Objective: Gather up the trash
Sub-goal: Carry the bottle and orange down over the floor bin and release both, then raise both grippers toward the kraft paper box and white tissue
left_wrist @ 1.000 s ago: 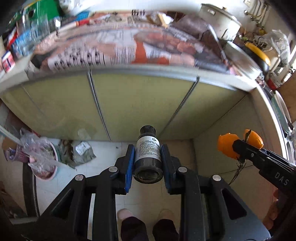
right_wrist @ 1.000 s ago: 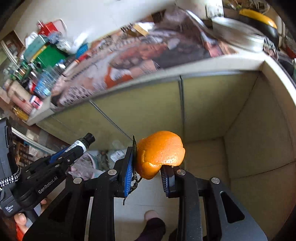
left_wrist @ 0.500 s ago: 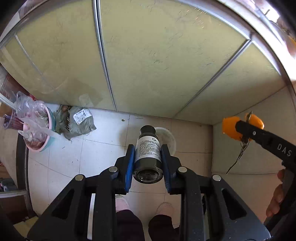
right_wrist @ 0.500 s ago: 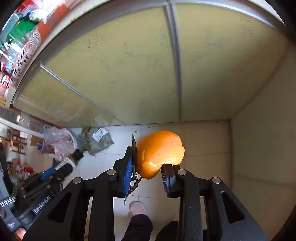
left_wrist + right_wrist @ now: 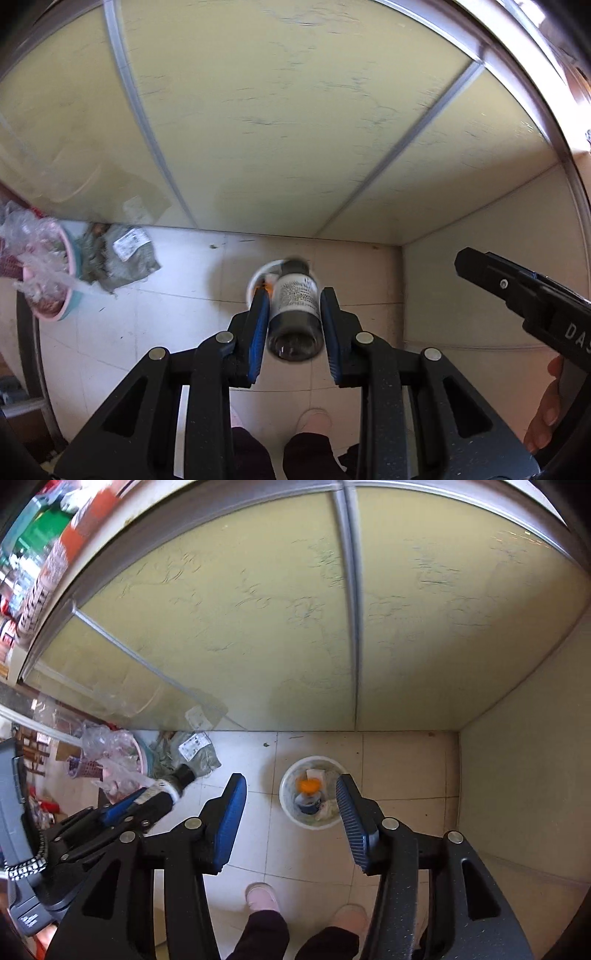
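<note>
The left gripper [image 5: 293, 325] sits in the lower middle of the left wrist view. A small dark bottle [image 5: 294, 310] with a white label is between its blue pads [image 5: 258, 325]. The jaws look spread a little, and the bottle is blurry. I cannot tell if the pads are squeezing it or are just beside it. The bottle's cap end points away from the camera, and it is in front of a white trash bin [image 5: 258, 277] on the floor.

In the right wrist view, the right gripper [image 5: 290, 814] is in the lower middle of the frame. Its jaws are wide open with nothing in them. Between the two pads, farther down, you can see the round white trash bin [image 5: 286, 786] on the pale floor tiles [image 5: 402, 760]. An orange peel [image 5: 309, 785] lies inside the bin with some other scraps.

The bottle [image 5: 173, 786] and the left gripper also show at the left side of this view.

A pink basket [image 5: 55, 295] with plastic wrap sits at the left of the left wrist view, and a grey packet [image 5: 125, 254] is just beside it. Green-yellow cabinet doors [image 5: 258, 627] fill the top of both views. The person's pink slippers [image 5: 262, 897] are at the bottom.
</note>
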Available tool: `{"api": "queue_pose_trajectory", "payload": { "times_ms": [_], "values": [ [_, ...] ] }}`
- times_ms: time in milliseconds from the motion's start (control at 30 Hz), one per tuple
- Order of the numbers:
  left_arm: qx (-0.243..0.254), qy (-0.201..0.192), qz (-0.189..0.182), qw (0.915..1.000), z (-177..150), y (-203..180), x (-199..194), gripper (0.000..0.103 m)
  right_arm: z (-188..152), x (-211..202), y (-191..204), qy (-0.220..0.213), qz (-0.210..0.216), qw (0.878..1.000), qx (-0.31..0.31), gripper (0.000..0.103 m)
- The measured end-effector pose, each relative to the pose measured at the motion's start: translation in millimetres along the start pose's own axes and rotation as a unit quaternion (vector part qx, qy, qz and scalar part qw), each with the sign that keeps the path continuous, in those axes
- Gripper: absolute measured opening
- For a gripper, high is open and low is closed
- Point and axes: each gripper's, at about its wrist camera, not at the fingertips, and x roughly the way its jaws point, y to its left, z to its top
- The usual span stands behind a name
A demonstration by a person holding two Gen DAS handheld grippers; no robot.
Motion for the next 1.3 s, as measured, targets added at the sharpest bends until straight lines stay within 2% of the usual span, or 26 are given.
{"api": "queue_pose_trajectory", "payload": {
  "times_ms": [33, 67, 100, 300, 433, 533, 767, 1033, 1233, 1300],
  "values": [
    [0.005, 0.003, 0.000, 1.0000, 1.7, -4.9, 1.3, 0.037, 0.0, -3.5, -3.6, -0.002, -0.001, 1.000, 0.004, 0.047],
    [0.009, 0.009, 0.003, 0.9999, 3.2, -9.6, 2.8, 0.050, 1.2, -6.1, -6.0, -0.003, -0.003, 1.000, 0.007, 0.047],
    [0.010, 0.011, 0.006, 0.9999, 3.9, -12.8, 2.8, 0.053, 2.2, -7.9, -7.1, -0.004, -0.005, 1.000, 0.008, 0.047],
    [0.019, 0.011, 0.012, 0.9997, 4.0, -22.0, -10.5, 0.053, 3.8, -29.1, -6.5, -0.018, -0.016, 1.000, 0.013, 0.047],
    [0.026, 0.002, 0.016, 0.9995, 4.7, -23.9, -41.1, 0.053, 5.8, -51.8, 2.6, -0.029, -0.019, 0.999, 0.012, 0.047],
    [0.030, -0.013, 0.016, 0.9993, 8.7, -21.3, -72.7, 0.053, 9.6, -78.0, 12.7, -0.042, -0.019, 0.999, 0.011, 0.047],
    [0.052, -0.084, 0.010, 0.9950, 23.9, -16.5, -188.6, 0.053, 13.0, -160.7, 52.5, -0.103, -0.022, 0.994, 0.003, 0.047],
    [0.099, -0.183, -0.011, 0.9779, 35.3, -10.2, -323.8, 0.053, 5.5, -260.5, 110.7, -0.196, -0.025, 0.980, -0.004, 0.047],
    [0.137, -0.255, -0.029, 0.9568, 35.8, -7.7, -406.3, 0.055, -0.2, -323.5, 148.3, -0.270, -0.051, 0.962, -0.015, 0.047],
    [0.144, -0.280, -0.032, 0.9484, 37.0, -5.7, -428.7, 0.060, -1.3, -339.1, 156.8, -0.293, -0.059, 0.954, -0.015, 0.047]
  ]
}}
